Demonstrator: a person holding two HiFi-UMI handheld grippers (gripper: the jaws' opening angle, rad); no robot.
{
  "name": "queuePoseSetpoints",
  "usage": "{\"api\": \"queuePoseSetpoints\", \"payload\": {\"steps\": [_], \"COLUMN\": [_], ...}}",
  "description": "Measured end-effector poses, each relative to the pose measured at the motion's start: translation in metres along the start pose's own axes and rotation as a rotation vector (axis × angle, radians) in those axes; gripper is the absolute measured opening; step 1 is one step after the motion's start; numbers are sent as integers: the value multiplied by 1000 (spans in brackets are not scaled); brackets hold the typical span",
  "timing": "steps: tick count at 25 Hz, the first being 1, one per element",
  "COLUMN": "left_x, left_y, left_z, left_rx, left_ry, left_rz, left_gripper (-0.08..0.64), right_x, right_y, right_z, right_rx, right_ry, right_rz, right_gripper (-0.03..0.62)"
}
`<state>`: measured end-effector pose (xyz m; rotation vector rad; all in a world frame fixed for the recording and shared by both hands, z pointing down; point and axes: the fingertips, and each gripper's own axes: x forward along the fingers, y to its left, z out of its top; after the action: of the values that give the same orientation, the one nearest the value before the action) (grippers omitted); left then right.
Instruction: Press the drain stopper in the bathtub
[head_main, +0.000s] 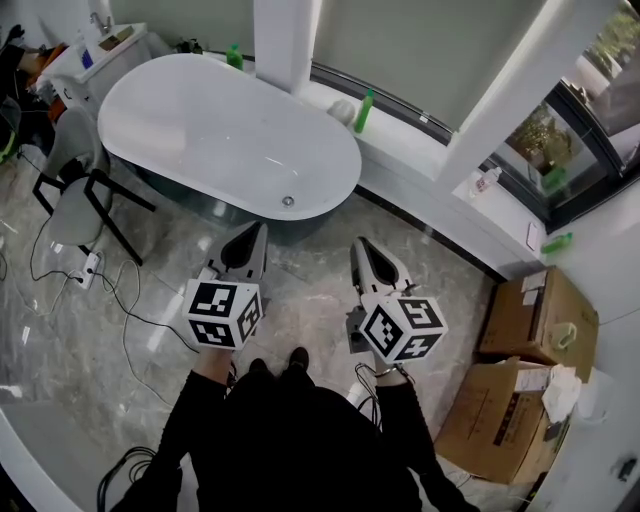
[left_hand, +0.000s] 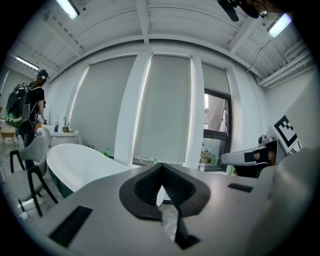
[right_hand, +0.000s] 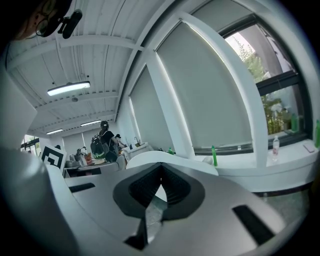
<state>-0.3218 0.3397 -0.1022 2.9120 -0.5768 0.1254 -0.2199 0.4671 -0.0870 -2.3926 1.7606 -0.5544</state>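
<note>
A white oval bathtub (head_main: 215, 130) stands on the marble floor ahead of me, empty. Its small round metal drain stopper (head_main: 288, 201) sits near the tub's near end. My left gripper (head_main: 257, 234) hangs over the floor just short of the tub's near rim, jaws shut with nothing between them. To its right, equally far from the tub, my right gripper (head_main: 359, 247) is also shut and empty. In the left gripper view the closed tips (left_hand: 161, 168) aim above the tub (left_hand: 80, 162). The right gripper view shows closed tips (right_hand: 161, 168) and the tub's rim (right_hand: 172, 158); the stopper is hidden in both.
A grey chair (head_main: 72, 185) and a power strip (head_main: 88, 268) with cables lie left of the tub. Green bottles (head_main: 364, 110) stand on the window sill behind it. Cardboard boxes (head_main: 535, 318) sit at the right. A person with a backpack (left_hand: 25, 107) stands far left.
</note>
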Motion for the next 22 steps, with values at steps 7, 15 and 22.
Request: {"api": "queuePoseSetpoints", "payload": {"steps": [7,15,22], "left_x": [25,53,95], "left_y": [-8,-5,11], "left_z": [-1,-6,-12], "left_rx": [23,38,41], "left_ry": [13,50,73], "left_rz": [20,19,-2], "left_gripper": [5,5,5], "right_x": [6,28,65], "right_y": [-27,-46,-65], "right_z": [8,8,13], "right_rx": [-8,18,14], "right_ry": [10,34,51], "right_rz": [5,5,-8], "right_gripper": [2,2,2]}}
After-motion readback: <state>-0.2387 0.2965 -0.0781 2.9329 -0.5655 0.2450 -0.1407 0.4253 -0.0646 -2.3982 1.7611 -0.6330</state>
